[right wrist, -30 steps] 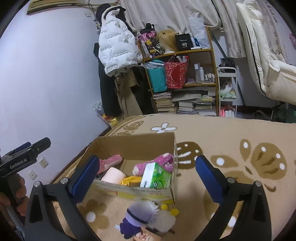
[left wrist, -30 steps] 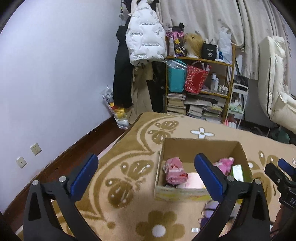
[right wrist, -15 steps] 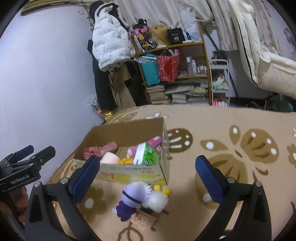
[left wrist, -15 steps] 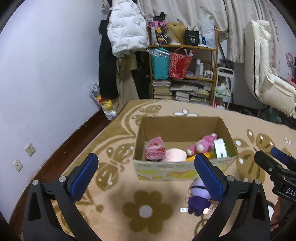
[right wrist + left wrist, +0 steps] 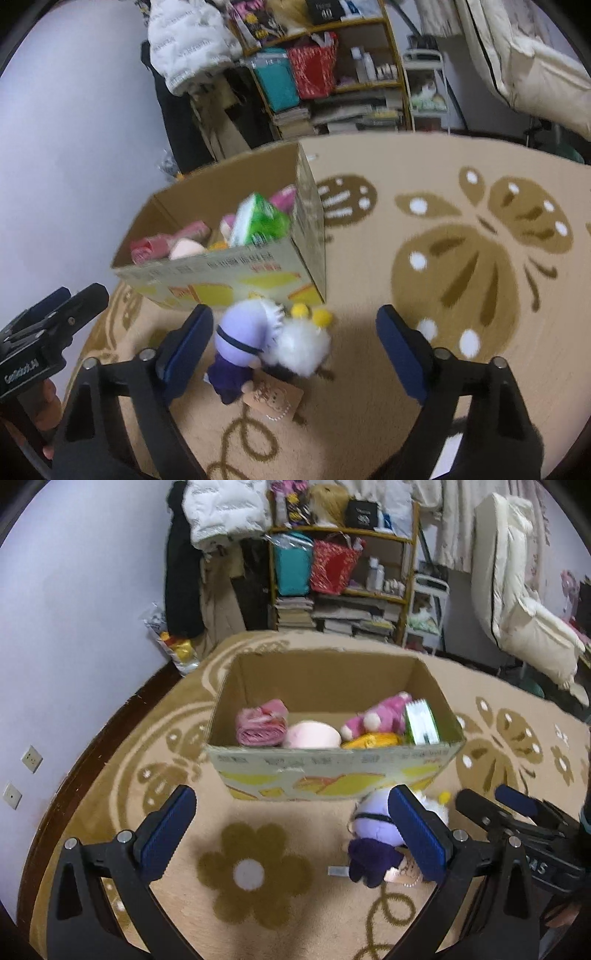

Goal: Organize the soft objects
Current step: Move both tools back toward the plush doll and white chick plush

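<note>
Right wrist view shows the right gripper (image 5: 295, 339) spread wide around the purple-haired plush doll (image 5: 240, 347) and the white fluffy toy (image 5: 303, 350) lying on the rug (image 5: 461, 258), just before the cardboard box (image 5: 258, 280); its jaws have just been narrowing, pads apparently not yet pressing, though blur hampers this. The pickup step is in hand: next, close and lift into the box. Both grippers sit lower than before. The left gripper (image 5: 291, 830) hangs released, empty.
</note>
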Demonstrator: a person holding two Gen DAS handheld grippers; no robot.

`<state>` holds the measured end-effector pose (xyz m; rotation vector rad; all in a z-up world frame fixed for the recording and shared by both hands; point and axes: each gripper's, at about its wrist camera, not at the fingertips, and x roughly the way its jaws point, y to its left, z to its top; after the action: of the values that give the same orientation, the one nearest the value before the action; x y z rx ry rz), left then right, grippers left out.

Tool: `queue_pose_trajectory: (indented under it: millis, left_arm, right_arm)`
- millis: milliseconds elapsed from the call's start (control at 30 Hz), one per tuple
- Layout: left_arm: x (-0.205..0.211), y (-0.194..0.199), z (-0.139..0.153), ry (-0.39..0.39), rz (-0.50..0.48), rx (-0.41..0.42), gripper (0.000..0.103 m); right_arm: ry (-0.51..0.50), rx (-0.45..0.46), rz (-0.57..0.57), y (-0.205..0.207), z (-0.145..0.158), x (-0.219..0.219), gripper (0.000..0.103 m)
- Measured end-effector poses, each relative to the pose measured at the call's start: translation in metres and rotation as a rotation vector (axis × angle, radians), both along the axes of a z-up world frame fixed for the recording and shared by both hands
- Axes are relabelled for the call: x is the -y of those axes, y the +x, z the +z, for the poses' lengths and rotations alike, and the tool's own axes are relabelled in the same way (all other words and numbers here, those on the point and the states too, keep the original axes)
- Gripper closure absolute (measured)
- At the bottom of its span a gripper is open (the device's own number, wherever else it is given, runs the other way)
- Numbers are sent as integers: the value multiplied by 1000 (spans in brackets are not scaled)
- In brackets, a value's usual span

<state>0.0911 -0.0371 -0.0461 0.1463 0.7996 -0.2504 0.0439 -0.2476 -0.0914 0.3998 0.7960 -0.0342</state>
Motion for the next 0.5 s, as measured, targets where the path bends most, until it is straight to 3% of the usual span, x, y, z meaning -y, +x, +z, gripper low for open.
queue_pose_trajectory:
  millis: [167,500]
  left_arm:
    - [14,2,-19,15,-64,-64,0]
    - [37,6,-57,70,-136,-126,0]
  right_arm:
    - [28,-57,-3,8,-16,5,20]
    - [85,-145,-41,22,-44,23,20]
